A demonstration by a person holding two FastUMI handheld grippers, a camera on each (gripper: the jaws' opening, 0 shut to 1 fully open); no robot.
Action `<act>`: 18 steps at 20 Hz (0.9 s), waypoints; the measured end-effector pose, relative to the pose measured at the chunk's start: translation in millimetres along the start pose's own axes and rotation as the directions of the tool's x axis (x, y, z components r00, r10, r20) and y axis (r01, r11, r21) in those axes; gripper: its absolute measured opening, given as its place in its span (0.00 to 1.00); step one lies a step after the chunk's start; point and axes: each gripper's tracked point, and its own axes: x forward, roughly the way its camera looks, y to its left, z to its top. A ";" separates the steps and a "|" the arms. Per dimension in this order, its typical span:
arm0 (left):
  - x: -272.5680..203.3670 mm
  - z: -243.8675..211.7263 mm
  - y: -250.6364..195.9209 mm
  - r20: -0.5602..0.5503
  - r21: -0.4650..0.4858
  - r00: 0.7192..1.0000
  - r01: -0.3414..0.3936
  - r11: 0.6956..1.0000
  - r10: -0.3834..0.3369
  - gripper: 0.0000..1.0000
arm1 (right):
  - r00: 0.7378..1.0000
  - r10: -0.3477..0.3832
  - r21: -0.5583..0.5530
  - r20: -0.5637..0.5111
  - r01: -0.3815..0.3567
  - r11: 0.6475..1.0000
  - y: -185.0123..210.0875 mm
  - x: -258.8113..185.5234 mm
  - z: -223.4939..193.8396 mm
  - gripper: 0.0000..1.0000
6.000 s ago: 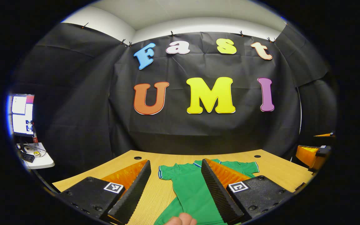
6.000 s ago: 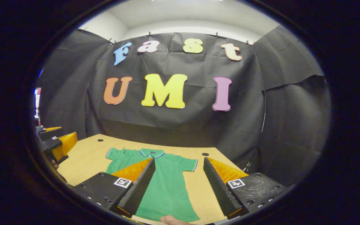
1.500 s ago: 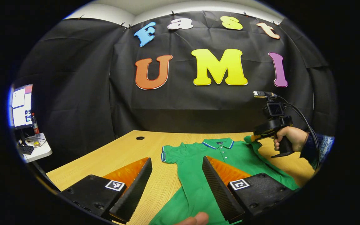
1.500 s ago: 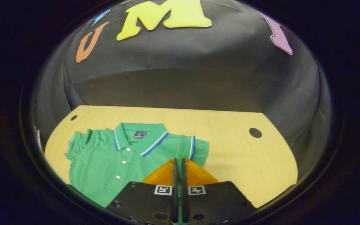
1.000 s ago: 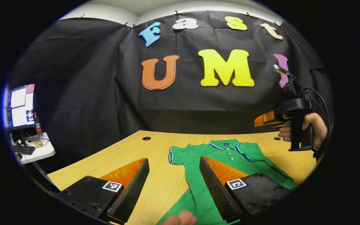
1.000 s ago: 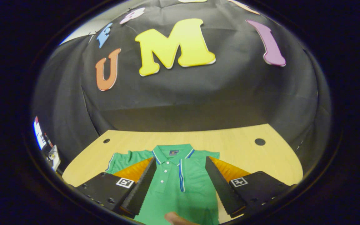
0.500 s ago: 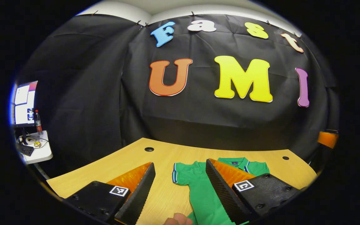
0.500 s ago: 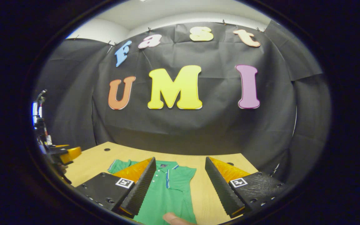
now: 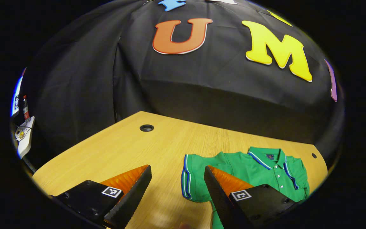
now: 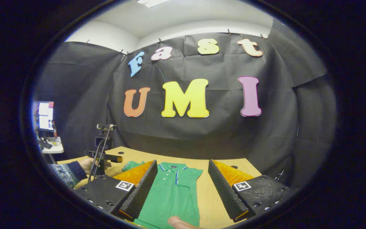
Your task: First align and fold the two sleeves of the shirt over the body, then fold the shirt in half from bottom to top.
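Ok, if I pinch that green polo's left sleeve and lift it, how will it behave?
The green polo shirt lies flat with soft wrinkles, so its striped sleeve will likely droop. It looks light and may drag across the smooth wooden table. The open left tool hangs near it.

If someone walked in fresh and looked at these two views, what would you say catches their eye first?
The bright green polo shirt lying flat on the pale wooden table, its striped collar toward the black cloth wall, stands out most. In the left gripper view the open left gripper sits low near the shirt's striped sleeve, still spread out. In the right gripper view the open right gripper frames the shirt, whose other sleeve lies folded over the body.
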 end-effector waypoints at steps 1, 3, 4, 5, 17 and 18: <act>4.1 -6.2 -2.0 -0.024 -0.003 1.000 0.010 1.000 -0.010 1.00 | 1.000 -0.002 0.016 -0.016 0.003 1.000 -3.9 -0.6 -8.2 0.97; 19.2 -15.5 -15.1 -0.047 -0.025 0.998 0.042 0.999 -0.043 1.00 | 0.999 0.011 0.043 -0.053 -0.009 0.999 -6.6 0.6 -24.5 0.97; 25.4 -18.3 -18.1 -0.048 -0.034 0.998 0.048 0.998 -0.050 1.00 | 0.998 0.023 0.053 -0.063 -0.019 0.998 -7.1 1.3 -30.5 0.97; 31.9 -20.3 -16.5 -0.053 -0.033 0.998 0.044 0.999 -0.045 1.00 | 0.997 0.036 0.060 -0.066 -0.032 0.998 -7.4 1.5 -33.8 0.97; 55.6 -43.1 -18.3 -0.141 -0.057 0.988 0.048 0.997 -0.056 0.20 | 0.989 0.114 0.068 -0.090 -0.108 0.992 -0.9 -1.4 -56.3 0.96; 54.7 -42.8 -19.5 -0.140 -0.066 0.988 0.053 0.996 -0.062 0.15 | 0.989 0.112 0.055 -0.092 -0.107 0.993 -0.2 -2.6 -58.5 0.96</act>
